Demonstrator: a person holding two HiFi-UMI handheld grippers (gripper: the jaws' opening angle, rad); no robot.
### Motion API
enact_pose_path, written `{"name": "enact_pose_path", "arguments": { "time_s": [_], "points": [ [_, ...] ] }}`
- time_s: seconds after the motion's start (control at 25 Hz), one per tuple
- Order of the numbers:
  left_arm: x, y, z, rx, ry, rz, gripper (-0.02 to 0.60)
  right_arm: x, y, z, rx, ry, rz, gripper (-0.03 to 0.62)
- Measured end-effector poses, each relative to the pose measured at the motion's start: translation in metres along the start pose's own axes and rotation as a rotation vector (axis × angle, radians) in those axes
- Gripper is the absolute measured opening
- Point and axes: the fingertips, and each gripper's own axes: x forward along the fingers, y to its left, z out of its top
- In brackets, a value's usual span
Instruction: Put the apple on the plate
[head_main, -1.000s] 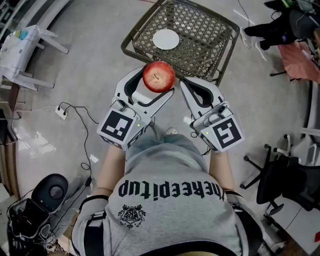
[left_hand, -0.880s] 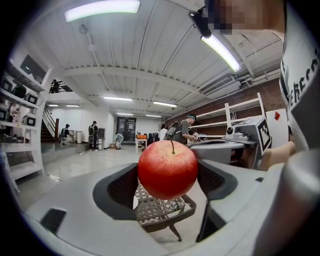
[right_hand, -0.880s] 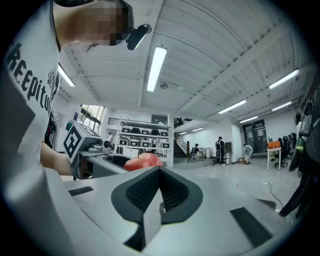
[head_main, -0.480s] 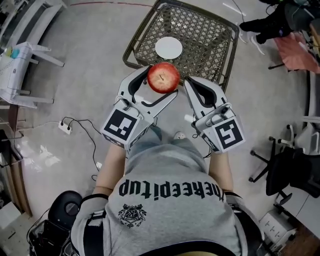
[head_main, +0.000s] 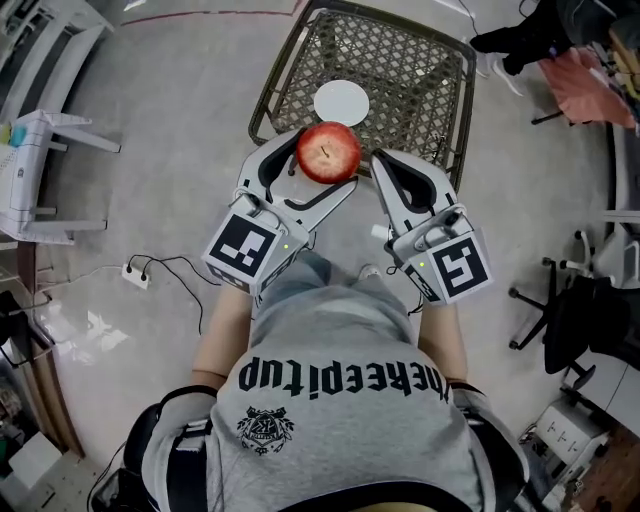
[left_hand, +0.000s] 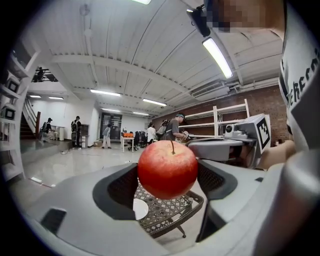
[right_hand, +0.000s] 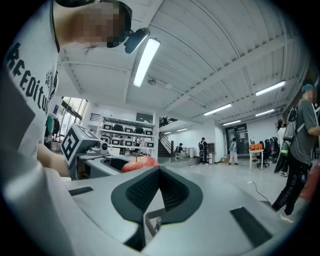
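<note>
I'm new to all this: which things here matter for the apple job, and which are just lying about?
In the job: apple, held by the left gripper; white plate; mesh table under it.
Just lying about: power strip, office chair.

Left gripper (head_main: 318, 172) jaws clamped; right gripper (head_main: 382, 166) jaws together.

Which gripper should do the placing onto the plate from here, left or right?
Left. The left gripper is shut on the apple, and the plate lies on the wire table just ahead of it. The right gripper is shut and empty, beside the apple.
</note>
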Motion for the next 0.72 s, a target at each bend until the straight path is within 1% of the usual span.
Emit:
{"name": "enact_pose_path", "arguments": {
  "time_s": [0.48, 0.72],
  "points": [
    [-0.012, 0.038, -0.002, 0.03, -0.002, -0.072, 0.394, 0.039, 0.011, 0.005, -0.004, -0.011, -0.064, -0.002],
    [-0.017, 0.049, -0.01, 0.03, 0.0, -0.104, 0.394, 0.045, 0.02, -0.001, -0.022, 0.018, -0.091, -0.002]
  ]
}}
